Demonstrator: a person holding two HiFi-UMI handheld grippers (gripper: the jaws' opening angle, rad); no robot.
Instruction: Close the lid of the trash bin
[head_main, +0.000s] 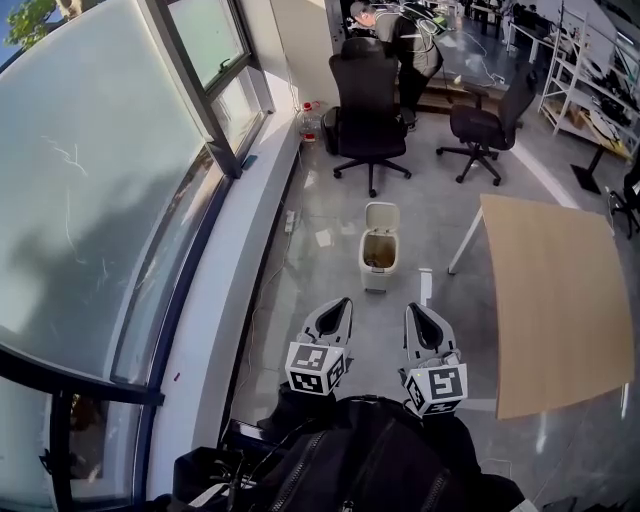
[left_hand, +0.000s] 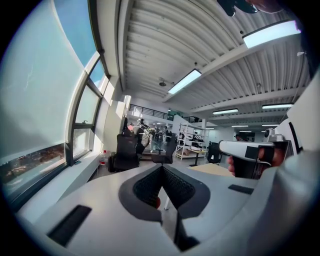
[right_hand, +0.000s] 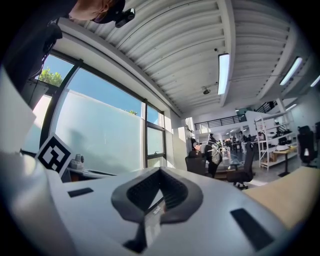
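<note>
Both jaws shut and empty, trash bin open on the floor ahead

Head view: left gripper (head_main: 343, 303) and right gripper (head_main: 415, 311) are held side by side, well short of the trash bin (head_main: 378, 262), which stands on the floor ahead of the jaws with its lid (head_main: 382, 216) tipped up; a worktop (head_main: 560, 300) lies to their right. Left gripper view: jaws pressed together on nothing, a hand (left_hand: 231, 165) gripping the other tool off to the right, the bin out of frame. Right gripper view: jaws likewise together and empty, a marker cube (right_hand: 53, 154) at their left, a window (right_hand: 100, 135) beyond
</note>
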